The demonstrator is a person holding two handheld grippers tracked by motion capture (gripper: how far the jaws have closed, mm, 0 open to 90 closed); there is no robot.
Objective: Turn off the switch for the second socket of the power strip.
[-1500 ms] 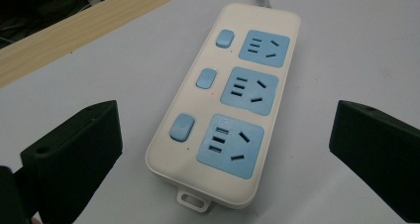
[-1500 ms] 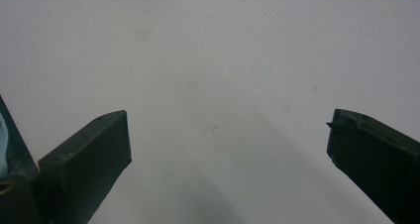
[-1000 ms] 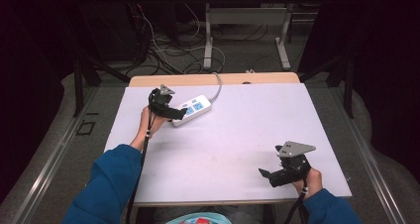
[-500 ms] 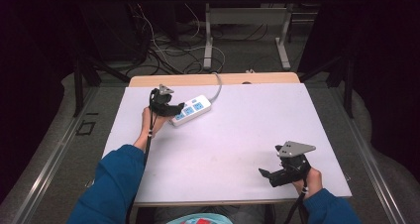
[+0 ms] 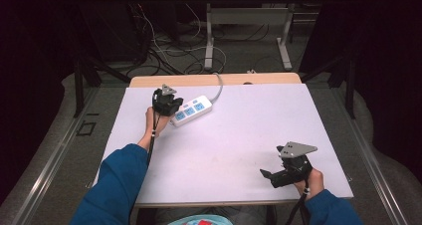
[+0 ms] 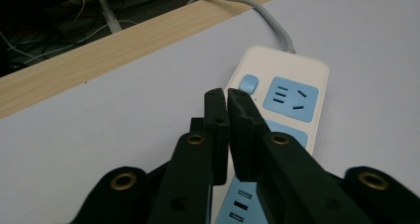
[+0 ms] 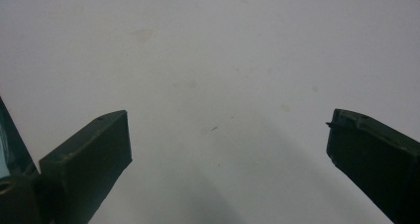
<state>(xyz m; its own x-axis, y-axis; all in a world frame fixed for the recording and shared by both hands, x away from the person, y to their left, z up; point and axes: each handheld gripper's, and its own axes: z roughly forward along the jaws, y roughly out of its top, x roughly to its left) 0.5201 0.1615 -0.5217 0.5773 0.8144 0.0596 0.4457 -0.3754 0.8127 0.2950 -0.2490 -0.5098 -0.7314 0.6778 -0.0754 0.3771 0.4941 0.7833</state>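
A white power strip (image 5: 193,109) with blue sockets lies at the back left of the white table (image 5: 239,135), and its grey cable (image 5: 219,87) runs off the far edge. My left gripper (image 5: 171,107) hovers over the strip's near end. In the left gripper view its jaws have just been closing and now stand shut with nothing between them, the tips (image 6: 227,99) just short of the strip's blue switch (image 6: 247,83) on the power strip (image 6: 297,70). My right gripper (image 5: 268,177) rests at the front right, open, with bare tabletop between its jaws (image 7: 228,125).
A wooden strip (image 5: 209,79) borders the table's far edge. Beyond it are loose cables (image 5: 169,51) on the floor and the metal legs of another table (image 5: 209,36). A blue sleeve (image 5: 117,185) comes in at the bottom left.
The left gripper's jaws have come together over the power strip, and the left hand has shifted slightly. The right gripper has stayed put.
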